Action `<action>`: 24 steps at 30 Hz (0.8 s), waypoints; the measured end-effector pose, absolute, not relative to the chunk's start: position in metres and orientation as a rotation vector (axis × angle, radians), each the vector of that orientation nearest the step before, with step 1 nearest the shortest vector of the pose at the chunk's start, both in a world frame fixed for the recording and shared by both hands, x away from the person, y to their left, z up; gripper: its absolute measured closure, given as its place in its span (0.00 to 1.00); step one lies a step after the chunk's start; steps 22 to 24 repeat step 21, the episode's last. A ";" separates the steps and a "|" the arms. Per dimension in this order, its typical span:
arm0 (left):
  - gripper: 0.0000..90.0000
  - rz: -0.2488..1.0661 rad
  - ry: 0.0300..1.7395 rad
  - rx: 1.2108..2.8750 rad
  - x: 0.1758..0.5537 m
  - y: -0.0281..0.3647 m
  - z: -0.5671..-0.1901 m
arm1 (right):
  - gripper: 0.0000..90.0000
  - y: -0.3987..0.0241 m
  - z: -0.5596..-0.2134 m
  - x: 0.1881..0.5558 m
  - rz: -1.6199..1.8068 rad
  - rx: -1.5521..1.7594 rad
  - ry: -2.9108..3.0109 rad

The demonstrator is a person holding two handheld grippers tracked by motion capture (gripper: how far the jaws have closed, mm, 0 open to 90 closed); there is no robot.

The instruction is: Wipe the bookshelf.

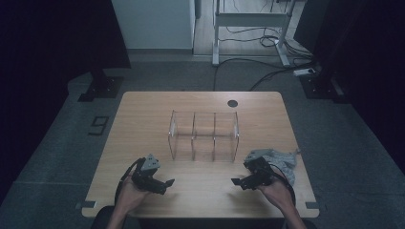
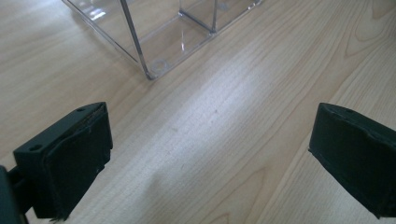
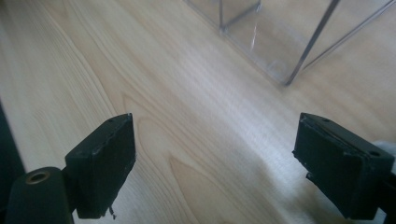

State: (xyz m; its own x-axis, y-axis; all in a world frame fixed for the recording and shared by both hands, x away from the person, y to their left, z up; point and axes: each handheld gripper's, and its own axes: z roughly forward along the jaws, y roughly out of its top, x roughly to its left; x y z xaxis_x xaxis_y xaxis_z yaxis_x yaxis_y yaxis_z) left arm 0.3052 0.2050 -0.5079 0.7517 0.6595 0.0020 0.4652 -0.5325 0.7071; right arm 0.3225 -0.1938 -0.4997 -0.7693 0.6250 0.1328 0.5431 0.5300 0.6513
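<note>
left gripper (image 1: 165, 183) jaws wide, empty, before organizer's left end | right gripper (image 1: 237, 182) jaws wide, empty, before its right end | clear three-compartment organizer (image 1: 203, 135) at table (image 1: 143, 114) centre, long axis left-right | grey cloth (image 1: 282, 160) right of organizer, nearer right gripper

A: Counter (image 1: 143, 124): pale wood grain, smooth, matt. Organizer (image 1: 203, 136), frame centre: clear glossy plastic.
B: Noted. Cloth (image 1: 282, 160), lower right: grey, soft, crumpled. Both grippers' jaws: black matt pads, edges frayed.
</note>
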 end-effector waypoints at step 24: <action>0.00 0.277 0.860 2.377 0.311 0.200 -0.543 | 0.00 -0.176 -0.541 0.321 0.796 0.885 2.717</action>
